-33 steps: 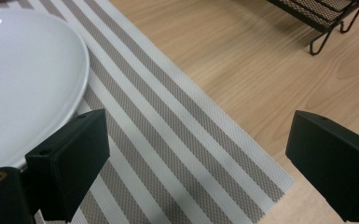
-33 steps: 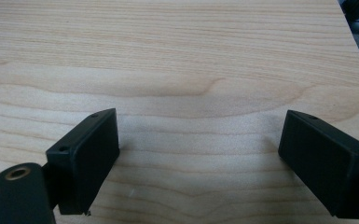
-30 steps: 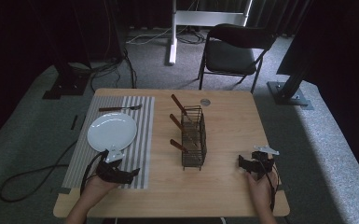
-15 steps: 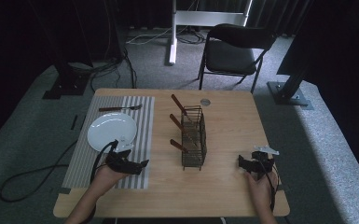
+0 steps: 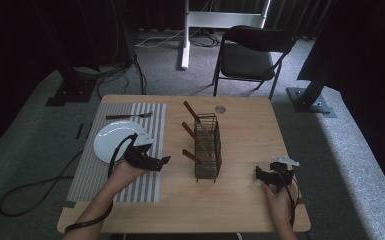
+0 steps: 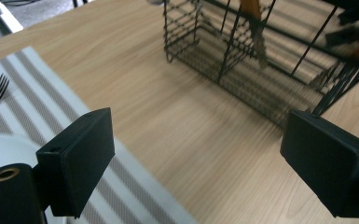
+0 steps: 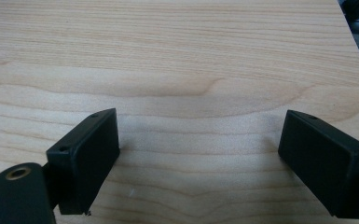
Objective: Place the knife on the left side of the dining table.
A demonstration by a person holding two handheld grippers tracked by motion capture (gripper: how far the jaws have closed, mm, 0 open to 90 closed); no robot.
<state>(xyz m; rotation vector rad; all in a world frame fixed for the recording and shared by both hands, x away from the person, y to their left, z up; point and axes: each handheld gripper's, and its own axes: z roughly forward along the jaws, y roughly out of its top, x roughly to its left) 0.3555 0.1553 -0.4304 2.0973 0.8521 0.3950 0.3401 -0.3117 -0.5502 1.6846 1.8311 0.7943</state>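
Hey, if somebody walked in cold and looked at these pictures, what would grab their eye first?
Probably the black wire basket standing mid-table, with three wooden-handled utensils sticking out toward the left. Next, the white plate on the striped placemat at the table's left, a fork lying beyond it. The left gripper, jaws open, hovers at the mat's edge pointing toward the basket, while the open right gripper sits near the right front corner.

Left tool (image 5: 157,162) over striped mat (image 5: 125,155), beside wire basket (image 5: 207,147).
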